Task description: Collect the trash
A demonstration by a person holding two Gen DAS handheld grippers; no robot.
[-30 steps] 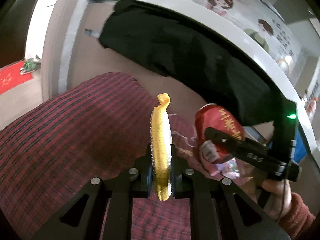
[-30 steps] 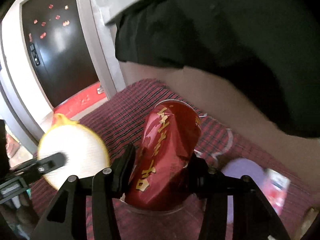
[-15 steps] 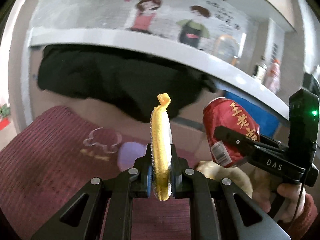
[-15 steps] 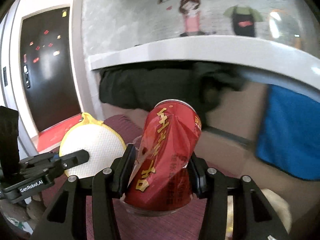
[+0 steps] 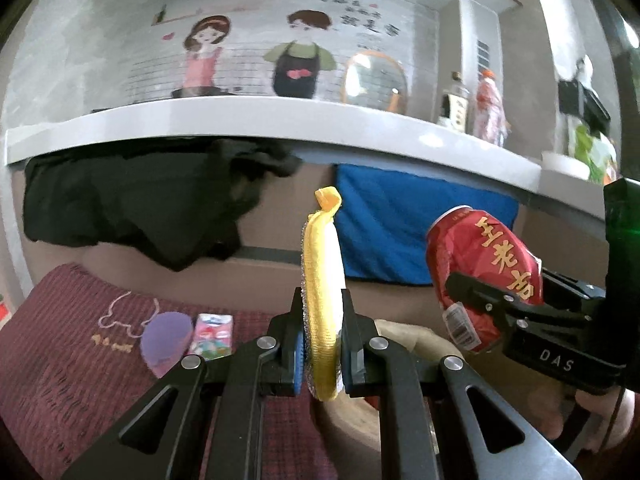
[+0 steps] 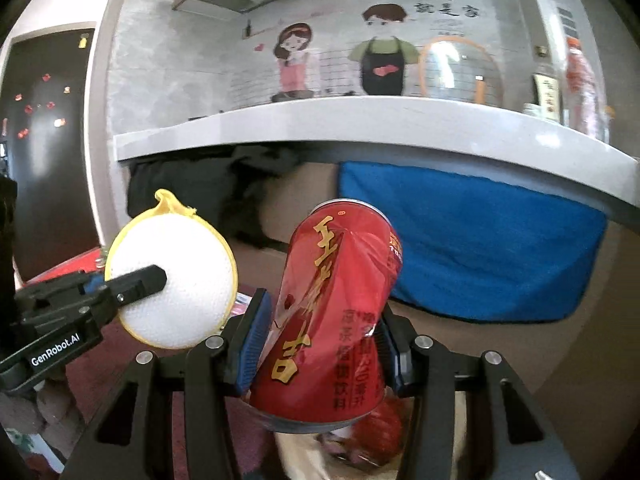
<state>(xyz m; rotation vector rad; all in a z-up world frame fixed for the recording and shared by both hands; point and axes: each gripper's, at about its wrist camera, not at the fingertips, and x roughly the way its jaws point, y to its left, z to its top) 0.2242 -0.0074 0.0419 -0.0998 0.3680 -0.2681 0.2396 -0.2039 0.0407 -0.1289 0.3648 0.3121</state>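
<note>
The left gripper (image 5: 323, 350) had its jaws pressed against a flat round pad (image 5: 322, 308), white-faced with a yellow rim, held on edge so that only the thin rim faced its own camera. From the right wrist view the same pad (image 6: 172, 284) showed its broad white face, one jaw lying across the middle of it; a grip through the centre probably kept the limp disc from folding or slipping. The right gripper (image 6: 320, 344) had its jaws pinching a dented red can (image 6: 332, 320) low on the body, the can leaning slightly left with its top away from the camera. The crease down the side suggested thin metal that had given under squeezing, so the grip was likely as tight as it needed to be.

Both pieces were held clear of any surface, side by side and apart, the can (image 5: 484, 276) to the right of the pad. That looked like a carrying posture: two items lifted at once, on the way to wherever the trash goes, though no bin was visible.

Further out, a purple object (image 5: 166, 336) and a small packet (image 5: 212, 336) lay just beside each other on a dark red cloth (image 5: 60, 360), apparently still to be collected. Beyond them black fabric (image 5: 132, 208) and a blue towel (image 5: 392, 232) hung under a grey worktop (image 5: 280, 120).
</note>
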